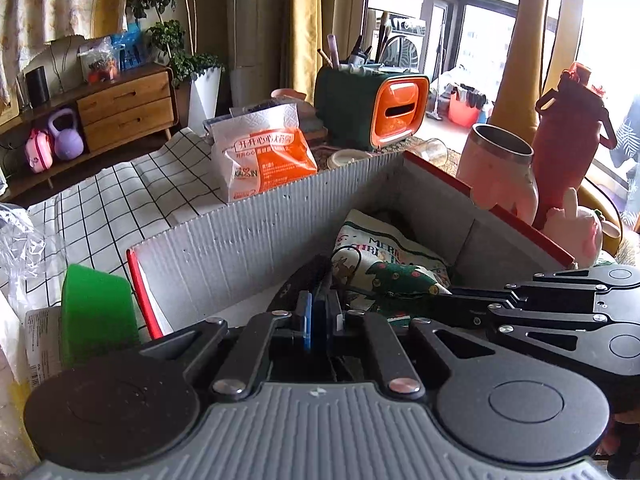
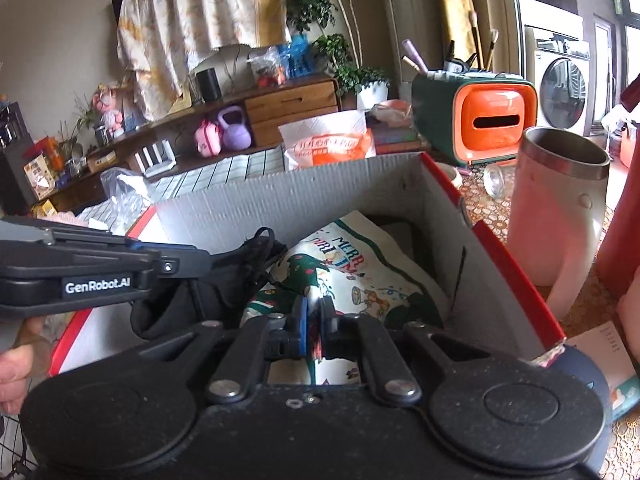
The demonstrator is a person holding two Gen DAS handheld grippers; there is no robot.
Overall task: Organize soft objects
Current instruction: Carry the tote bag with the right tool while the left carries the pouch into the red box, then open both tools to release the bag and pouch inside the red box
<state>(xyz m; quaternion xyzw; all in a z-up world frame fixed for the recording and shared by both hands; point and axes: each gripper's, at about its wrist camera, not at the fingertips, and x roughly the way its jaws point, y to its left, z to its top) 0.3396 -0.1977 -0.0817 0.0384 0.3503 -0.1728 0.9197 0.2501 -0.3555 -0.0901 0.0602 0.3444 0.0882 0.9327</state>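
A grey corrugated box (image 1: 256, 240) (image 2: 320, 196) with a red rim holds a white Christmas-print cloth (image 1: 384, 256) (image 2: 360, 276). My left gripper (image 1: 316, 300) (image 2: 208, 258) is shut on a black fabric piece (image 1: 304, 276) (image 2: 236, 264) with a cord, held over the box's near left part. Reaching in from the right in the left wrist view, my right gripper (image 2: 314, 320) (image 1: 440, 300) is shut on the near edge of the Christmas cloth inside the box. The box floor under both fabrics is hidden.
A pink-white metal cup (image 1: 500, 168) (image 2: 560, 208) and a red bottle (image 1: 568, 140) stand right of the box, with a pink plush (image 1: 576, 228) beside them. Behind are a snack bag (image 1: 264, 156) and an orange-green organizer (image 1: 372, 108). A green sponge (image 1: 96, 312) lies left.
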